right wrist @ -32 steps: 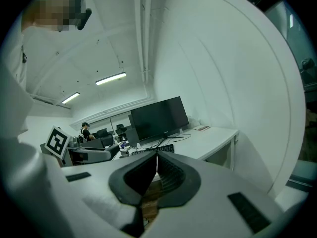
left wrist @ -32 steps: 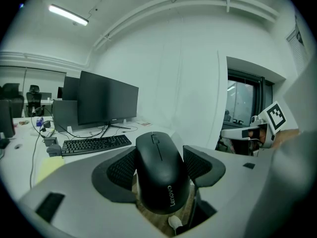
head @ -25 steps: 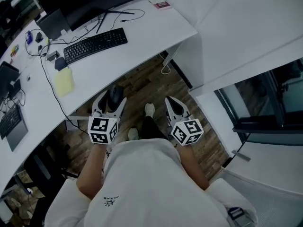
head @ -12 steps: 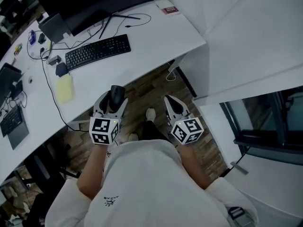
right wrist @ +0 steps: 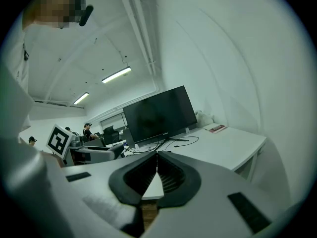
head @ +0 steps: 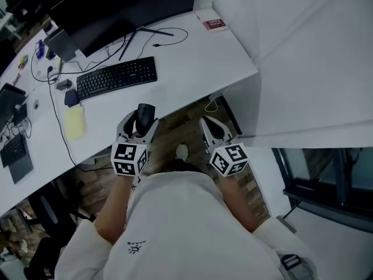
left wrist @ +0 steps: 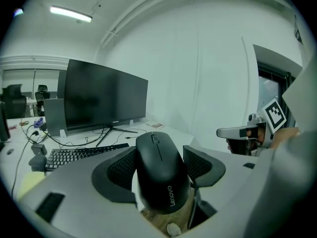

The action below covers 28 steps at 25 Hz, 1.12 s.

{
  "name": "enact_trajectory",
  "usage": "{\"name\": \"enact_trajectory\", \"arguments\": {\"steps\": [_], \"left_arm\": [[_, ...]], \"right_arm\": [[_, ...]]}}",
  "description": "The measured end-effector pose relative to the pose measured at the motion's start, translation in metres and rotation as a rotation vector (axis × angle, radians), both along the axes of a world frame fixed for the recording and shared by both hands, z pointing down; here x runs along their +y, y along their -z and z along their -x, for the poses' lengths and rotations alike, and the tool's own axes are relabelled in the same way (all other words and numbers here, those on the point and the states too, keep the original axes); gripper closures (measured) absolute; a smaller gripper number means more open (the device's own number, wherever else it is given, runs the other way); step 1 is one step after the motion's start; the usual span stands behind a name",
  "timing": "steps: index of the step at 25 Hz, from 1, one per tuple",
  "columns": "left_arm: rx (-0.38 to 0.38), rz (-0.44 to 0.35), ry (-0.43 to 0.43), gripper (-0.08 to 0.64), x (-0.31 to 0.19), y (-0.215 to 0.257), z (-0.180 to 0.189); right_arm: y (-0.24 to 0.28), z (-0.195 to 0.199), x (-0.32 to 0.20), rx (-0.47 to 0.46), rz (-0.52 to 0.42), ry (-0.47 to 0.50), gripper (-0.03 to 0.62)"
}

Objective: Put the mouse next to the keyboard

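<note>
A black mouse (head: 144,116) (left wrist: 161,170) sits clamped between the jaws of my left gripper (head: 139,121) (left wrist: 159,166), held over the front edge of the white desk (head: 192,57). The black keyboard (head: 116,77) (left wrist: 79,155) lies on the desk beyond it, in front of the dark monitor (head: 122,4) (left wrist: 101,103). My right gripper (head: 211,127) (right wrist: 155,175) hangs just off the desk's edge, over the wooden floor, its jaws pressed together with nothing in them.
Cables (head: 154,37) run from the monitor stand behind the keyboard. A yellow notepad (head: 74,121) and small gadgets (head: 67,92) lie left of the keyboard. A red-and-white booklet (head: 213,24) sits at the desk's far right corner. A white partition (head: 303,57) rises to the right.
Both grippers have travelled forward to the desk's edge, the left one carrying the mouse. The desk and keyboard now sit closer and lower in the head view.
</note>
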<state>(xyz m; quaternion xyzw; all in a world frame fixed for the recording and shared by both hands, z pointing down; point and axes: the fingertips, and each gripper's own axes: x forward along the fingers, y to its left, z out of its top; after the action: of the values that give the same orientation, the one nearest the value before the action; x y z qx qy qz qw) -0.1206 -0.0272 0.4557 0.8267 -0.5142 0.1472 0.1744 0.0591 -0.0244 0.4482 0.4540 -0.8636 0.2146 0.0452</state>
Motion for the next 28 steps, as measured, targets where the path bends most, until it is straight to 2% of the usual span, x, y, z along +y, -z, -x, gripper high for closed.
{"name": "enact_trajectory", "arguments": {"steps": [13,28], "left_arm": [[0.0,0.011,0.099,0.256,-0.077,-0.008,-0.047],[-0.013,0.064,0.157,0.256,-0.113,-0.034,-0.051]], "right_arm": [[-0.014,-0.042,-0.091,0.003,0.021,0.124,0.574],[-0.027,-0.024,-0.109,-0.02,0.057,0.185,0.572]]}}
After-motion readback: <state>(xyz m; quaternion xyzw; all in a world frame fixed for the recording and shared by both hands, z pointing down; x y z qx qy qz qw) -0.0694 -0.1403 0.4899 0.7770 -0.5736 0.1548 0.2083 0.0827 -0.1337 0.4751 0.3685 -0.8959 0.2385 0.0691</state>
